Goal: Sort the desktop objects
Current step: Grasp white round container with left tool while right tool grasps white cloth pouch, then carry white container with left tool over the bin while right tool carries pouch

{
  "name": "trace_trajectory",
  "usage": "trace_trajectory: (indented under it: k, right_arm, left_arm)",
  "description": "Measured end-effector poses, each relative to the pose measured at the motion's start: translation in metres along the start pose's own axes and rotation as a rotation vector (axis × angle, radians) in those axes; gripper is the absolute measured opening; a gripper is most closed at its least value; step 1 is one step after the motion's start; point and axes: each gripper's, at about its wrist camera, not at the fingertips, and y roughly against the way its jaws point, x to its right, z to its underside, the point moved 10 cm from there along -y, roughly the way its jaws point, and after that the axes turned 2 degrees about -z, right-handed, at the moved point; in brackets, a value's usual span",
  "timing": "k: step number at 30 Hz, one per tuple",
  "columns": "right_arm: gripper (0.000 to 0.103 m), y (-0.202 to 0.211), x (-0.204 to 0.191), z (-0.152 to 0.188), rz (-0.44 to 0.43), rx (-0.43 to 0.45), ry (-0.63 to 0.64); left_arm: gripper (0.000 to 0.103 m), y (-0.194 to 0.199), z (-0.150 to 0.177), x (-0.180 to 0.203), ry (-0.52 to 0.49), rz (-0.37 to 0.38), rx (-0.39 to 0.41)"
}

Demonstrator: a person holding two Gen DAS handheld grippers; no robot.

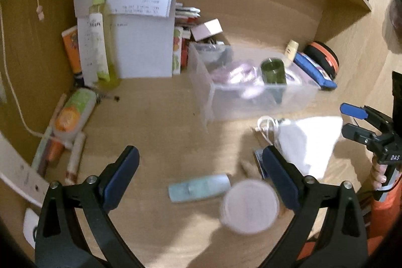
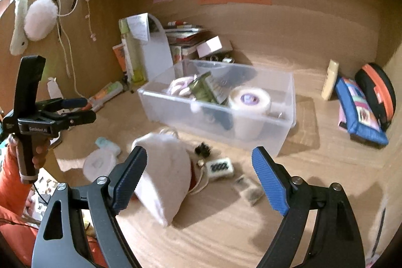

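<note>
In the left wrist view my left gripper (image 1: 201, 162) stands wide open above the wooden desk, nothing between its fingers. Just below it lie a pale blue tube (image 1: 198, 187) and a round white jar (image 1: 250, 206). A white cloth pouch (image 1: 306, 142) lies to the right, by my right gripper (image 1: 343, 119). In the right wrist view my right gripper (image 2: 198, 155) is open over that pouch (image 2: 165, 175), a small black item (image 2: 202, 150) and a white block (image 2: 221, 167), gripping none. A clear plastic box (image 2: 284, 117) behind holds a tape roll (image 2: 250, 99) and a green jar (image 2: 201, 89). My left gripper (image 2: 88, 108) is at the left.
A white file holder (image 1: 140, 47) with papers, tubes and bottles stands at the back left. A blue pouch (image 2: 359, 112) and a black-and-orange round case (image 2: 377, 89) lean at the back right. Cords and a fluffy ball (image 2: 40, 19) hang on the left wall. A shelf overhangs the desk.
</note>
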Motion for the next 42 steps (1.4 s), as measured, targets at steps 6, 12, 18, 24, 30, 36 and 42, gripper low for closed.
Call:
trace_trajectory:
  k: [6, 12, 18, 24, 30, 36, 42]
  right_arm:
    - [0.084, 0.0, -0.022, 0.016, -0.027, -0.001, -0.003]
    - [0.084, -0.017, -0.042, 0.027, -0.015, -0.032, 0.069]
    - [0.08, -0.047, -0.046, 0.035, -0.04, -0.123, 0.066]
    - [0.069, -0.071, -0.045, 0.037, -0.043, -0.193, 0.071]
    - [0.054, -0.08, -0.038, 0.039, -0.02, -0.216, 0.073]
    - [0.039, -0.071, -0.033, 0.036, -0.073, -0.195, 0.028]
    - [0.036, -0.047, -0.023, 0.03, -0.125, -0.158, -0.05]
  left_arm:
    - [0.099, 0.002, 0.028, 0.022, -0.041, 0.045, -0.033]
    - [0.099, -0.007, 0.057, 0.048, -0.085, 0.105, -0.096]
    - [0.099, -0.019, 0.077, 0.058, -0.098, 0.13, -0.15]
    - [0.099, -0.028, 0.08, 0.052, -0.052, 0.137, -0.159]
    - [0.089, -0.033, 0.077, 0.051, -0.058, 0.102, -0.134]
    - [0.067, -0.034, 0.072, 0.053, -0.066, 0.101, -0.118]
    - [0.067, -0.034, 0.071, 0.053, -0.053, 0.1, -0.116]
